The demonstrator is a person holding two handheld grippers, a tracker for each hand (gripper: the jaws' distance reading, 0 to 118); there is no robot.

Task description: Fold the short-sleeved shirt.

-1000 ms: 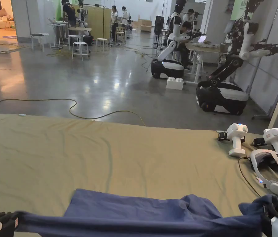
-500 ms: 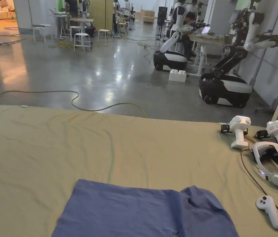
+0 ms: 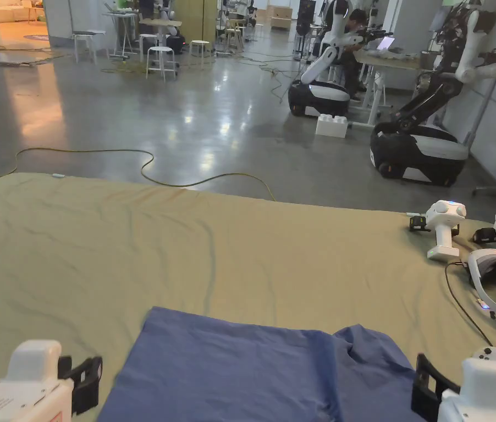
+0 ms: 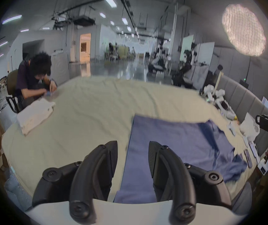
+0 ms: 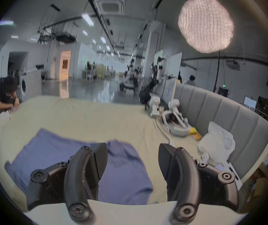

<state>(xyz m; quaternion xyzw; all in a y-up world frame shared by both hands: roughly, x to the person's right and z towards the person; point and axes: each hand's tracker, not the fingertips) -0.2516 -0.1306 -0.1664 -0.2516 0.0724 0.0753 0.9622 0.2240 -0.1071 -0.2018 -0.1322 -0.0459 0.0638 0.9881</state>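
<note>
Both claws, left claw [image 4: 133, 163] and right claw [image 5: 132, 160], hang spread and empty over the near edge of the blue cotton short-sleeved shirt [image 3: 274, 368]. It lies part-folded on the khaki cloth-covered surface [image 3: 186, 253], one sleeve still rumpled; further folds likely remain.

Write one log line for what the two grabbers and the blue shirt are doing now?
shirt: flat on bed sheet | left gripper: open, empty | right gripper: open, empty | fold: unfinished
</note>
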